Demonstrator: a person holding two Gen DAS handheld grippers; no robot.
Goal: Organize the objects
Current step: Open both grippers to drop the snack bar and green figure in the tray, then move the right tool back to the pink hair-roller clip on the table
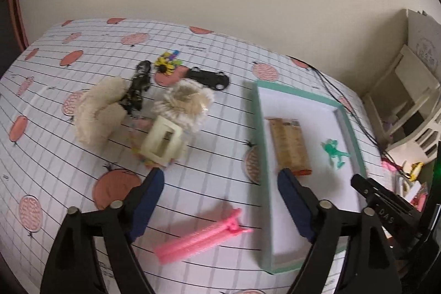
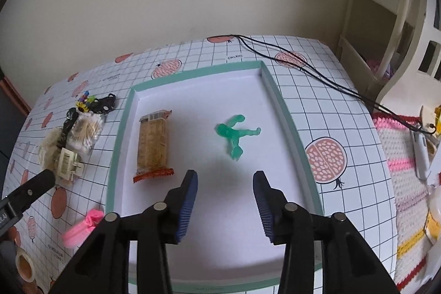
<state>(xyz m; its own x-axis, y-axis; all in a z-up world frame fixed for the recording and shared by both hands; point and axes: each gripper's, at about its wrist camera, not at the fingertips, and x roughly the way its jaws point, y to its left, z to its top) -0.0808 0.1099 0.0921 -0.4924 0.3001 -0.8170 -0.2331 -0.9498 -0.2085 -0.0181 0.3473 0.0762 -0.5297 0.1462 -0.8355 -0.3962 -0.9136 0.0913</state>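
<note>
Mid-sort: tray holds 2 items, rest on desk.

Left hand-held gripper spread, empty, w/ pink clip just under it, prob. next pick; needs lowering. Right hand-held gripper spread, empty, over tray near green figure, snack bar to its left.

Open floor inside the box; clutter crowds the cloth to its left

The teal-rimmed box holds only a snack bar along its left wall and a green figure near the middle, well apart; its near half lies bare under the spread right gripper; left of the box, a cream claw clip, cotton swabs and scrunchie bunch together; a pink clip lies alone between the left gripper fingers.
</note>
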